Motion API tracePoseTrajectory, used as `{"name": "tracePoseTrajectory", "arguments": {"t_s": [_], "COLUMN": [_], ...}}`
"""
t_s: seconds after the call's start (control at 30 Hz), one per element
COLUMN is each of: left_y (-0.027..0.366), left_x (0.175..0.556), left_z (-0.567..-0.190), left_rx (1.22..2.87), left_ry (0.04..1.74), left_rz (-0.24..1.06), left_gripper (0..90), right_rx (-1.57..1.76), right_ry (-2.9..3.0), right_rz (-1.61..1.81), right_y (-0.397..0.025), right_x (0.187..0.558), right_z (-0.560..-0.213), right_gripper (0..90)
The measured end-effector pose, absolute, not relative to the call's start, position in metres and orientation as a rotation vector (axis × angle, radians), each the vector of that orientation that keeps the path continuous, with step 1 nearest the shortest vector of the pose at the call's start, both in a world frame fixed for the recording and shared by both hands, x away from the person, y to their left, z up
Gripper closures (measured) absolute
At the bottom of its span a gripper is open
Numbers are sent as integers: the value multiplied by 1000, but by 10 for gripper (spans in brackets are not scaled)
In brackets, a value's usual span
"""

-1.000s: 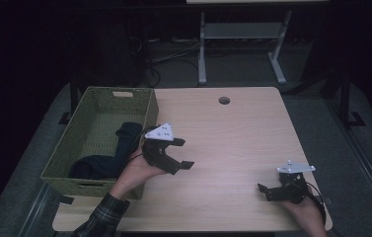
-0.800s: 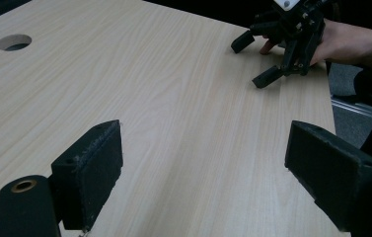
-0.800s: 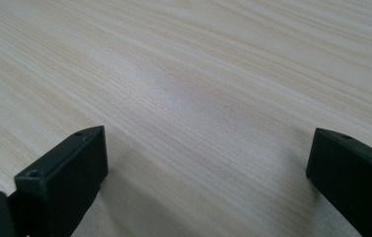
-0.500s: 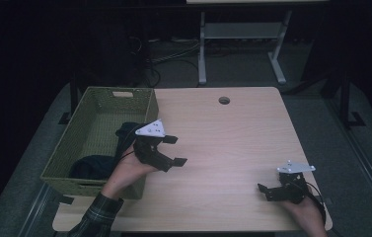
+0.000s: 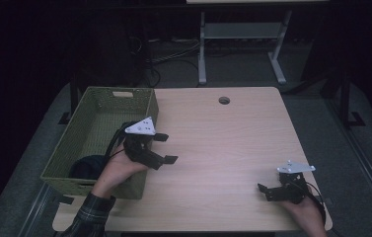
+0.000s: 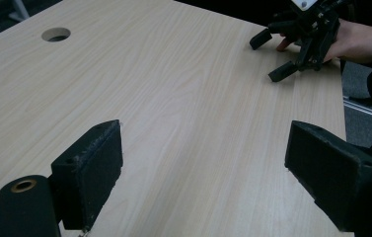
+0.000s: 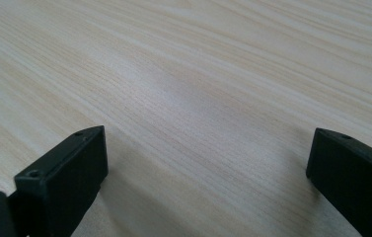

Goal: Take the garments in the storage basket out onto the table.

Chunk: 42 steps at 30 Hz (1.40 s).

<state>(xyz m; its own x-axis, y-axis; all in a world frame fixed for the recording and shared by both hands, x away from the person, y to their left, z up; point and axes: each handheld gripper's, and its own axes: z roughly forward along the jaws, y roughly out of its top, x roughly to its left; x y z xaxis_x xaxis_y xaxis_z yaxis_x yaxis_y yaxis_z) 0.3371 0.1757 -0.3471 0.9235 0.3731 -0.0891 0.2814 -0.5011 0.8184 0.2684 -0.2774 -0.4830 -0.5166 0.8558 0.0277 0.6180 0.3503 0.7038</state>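
High view: the left tongs are held just beside the right rim of the green basket, over the bare wood of the counter; their jaws stand apart with nothing between them. The right tongs rest near the counter's front right corner, jaws likewise apart and empty, well apart from the left pair. A dark bundle, probably cloth, lies in the near end of the basket; its form is hard to make out in the dim light, and the left hand and the left tongs' body cover part of the basket's interior. The right hand is cut off by the lower edge, as is the plaid sleeve.

Left gripper view: the two pads flank plain wood grain; farther off, the right tongs and the fingers that hold them appear at the counter's edge, and a round cable hole shows at upper left. The basket lies outside this view.

Right gripper view: both pads frame wood grain close up.
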Motion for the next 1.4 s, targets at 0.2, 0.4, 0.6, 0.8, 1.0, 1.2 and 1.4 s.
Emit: {"name": "tracePoseTrajectory", "arguments": {"t_s": [0.2, 0.4, 0.6, 0.8, 1.0, 1.2, 1.4], "left_y": [187, 200, 211, 226, 237, 250, 264], "left_x": [338, 339, 340, 340, 339, 338, 335], "left_z": [-345, -345, -345, -344, -342, -340, -340], "left_rx": [2125, 2119, 2112, 2102, 2091, 2094, 2105], "left_ry": [489, 525, 551, 601, 641, 685, 736], "left_rz": [136, 150, 168, 197, 224, 277, 323], "left_gripper": [141, 141, 141, 141, 141, 141, 141], "right_rx": [1302, 1302, 1303, 1302, 1302, 1302, 1304], "right_ry": [2274, 2273, 2273, 2274, 2274, 2274, 2273], "right_rz": [957, 957, 957, 957, 957, 957, 957], "right_y": [-277, -277, -277, -277, -277, -277, -277], "right_x": [268, 268, 268, 268, 268, 268, 268], "right_z": [-483, -483, -483, -483, -483, -483, -483], "right_gripper": [19, 19, 19, 19, 19, 19, 19]}}
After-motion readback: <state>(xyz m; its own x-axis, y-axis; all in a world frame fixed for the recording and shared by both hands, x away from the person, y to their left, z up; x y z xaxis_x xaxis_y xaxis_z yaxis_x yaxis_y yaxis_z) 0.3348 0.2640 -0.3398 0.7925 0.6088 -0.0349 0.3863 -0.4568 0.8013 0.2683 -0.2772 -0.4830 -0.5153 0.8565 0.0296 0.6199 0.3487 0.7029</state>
